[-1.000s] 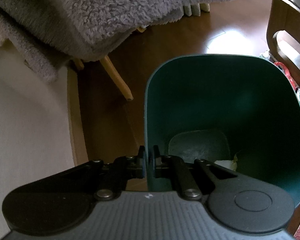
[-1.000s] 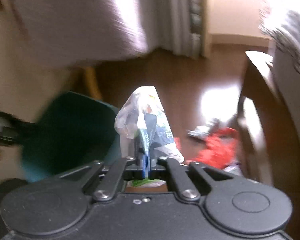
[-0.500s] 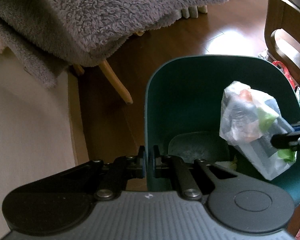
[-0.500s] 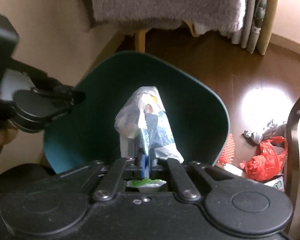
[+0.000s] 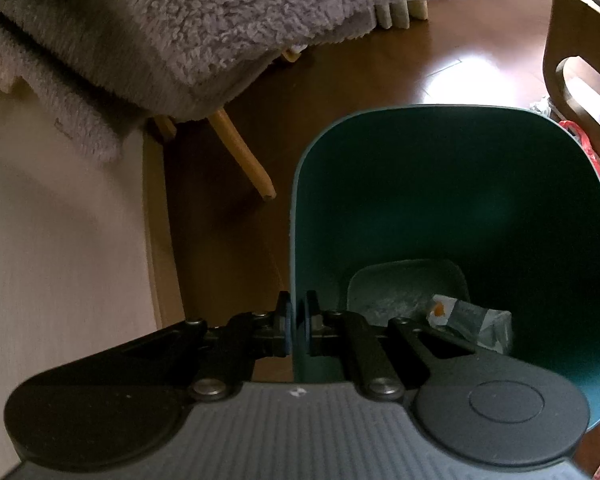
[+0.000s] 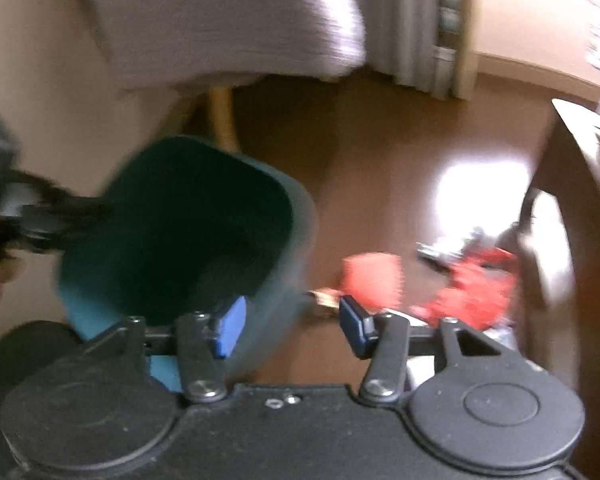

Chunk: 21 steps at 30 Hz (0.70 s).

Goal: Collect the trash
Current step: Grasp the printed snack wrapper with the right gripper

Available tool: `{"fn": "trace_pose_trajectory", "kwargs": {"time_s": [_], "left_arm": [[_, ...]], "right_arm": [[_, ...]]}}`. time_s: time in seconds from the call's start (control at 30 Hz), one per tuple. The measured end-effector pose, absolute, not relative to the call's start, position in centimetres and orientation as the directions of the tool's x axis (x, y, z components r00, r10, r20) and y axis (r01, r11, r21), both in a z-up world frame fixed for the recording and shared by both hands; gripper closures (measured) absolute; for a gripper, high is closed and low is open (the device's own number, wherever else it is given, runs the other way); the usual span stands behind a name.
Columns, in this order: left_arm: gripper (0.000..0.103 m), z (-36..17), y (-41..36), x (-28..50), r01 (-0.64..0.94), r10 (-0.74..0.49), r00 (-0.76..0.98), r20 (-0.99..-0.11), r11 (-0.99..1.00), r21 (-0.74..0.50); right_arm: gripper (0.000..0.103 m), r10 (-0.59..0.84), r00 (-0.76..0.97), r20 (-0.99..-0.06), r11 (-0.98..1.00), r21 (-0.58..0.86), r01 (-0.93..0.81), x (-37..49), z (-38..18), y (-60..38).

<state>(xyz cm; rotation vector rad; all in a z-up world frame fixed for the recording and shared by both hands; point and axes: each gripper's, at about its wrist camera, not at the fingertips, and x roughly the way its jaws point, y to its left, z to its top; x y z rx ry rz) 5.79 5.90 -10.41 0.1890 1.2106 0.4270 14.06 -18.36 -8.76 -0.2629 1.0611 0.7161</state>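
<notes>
The plastic bag has left your right gripper and now lies at the bottom of the green bin. Right jaws wide, empty. Your left gripper is clamped on the bin's rim.

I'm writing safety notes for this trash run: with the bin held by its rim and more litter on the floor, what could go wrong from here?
1. The left claw pinches only the thin rim of the green bin; the bin could slip or tip, spilling the plastic bag inside.
2. The right claw is open, and its view is motion-blurred; aiming at the red trash could miss or knock the bin.
</notes>
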Motion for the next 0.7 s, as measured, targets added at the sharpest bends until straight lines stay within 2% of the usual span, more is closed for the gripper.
{"fn": "trace_pose_trajectory", "kwargs": {"time_s": [0.2, 0.4, 0.53, 0.7], "left_arm": [[0.098, -10.7, 6.2, 5.7, -0.225, 0.420, 0.274, -0.865, 0.902, 0.367], [0.098, -10.9, 6.2, 5.5, -0.246, 0.429, 0.259, -0.865, 0.896, 0.371], [0.097, -11.1, 6.3, 5.4, -0.269, 0.437, 0.242, -0.866, 0.888, 0.373], [0.097, -11.7, 7.7, 4.9, -0.363, 0.436, 0.182, -0.881, 0.863, 0.352]], "right_arm": [[0.052, 0.285, 0.340, -0.896, 0.838, 0.060, -0.543, 17.2, -13.1, -23.0], [0.050, 0.190, 0.303, -0.934, 0.875, 0.022, -0.484, 20.0, -18.2, -24.9], [0.035, 0.149, 0.290, -0.945, 0.895, 0.004, -0.447, 22.1, -21.1, -25.6], [0.030, 0.118, 0.209, -0.971, 0.917, 0.026, -0.397, 24.6, -24.4, -26.5]]}}
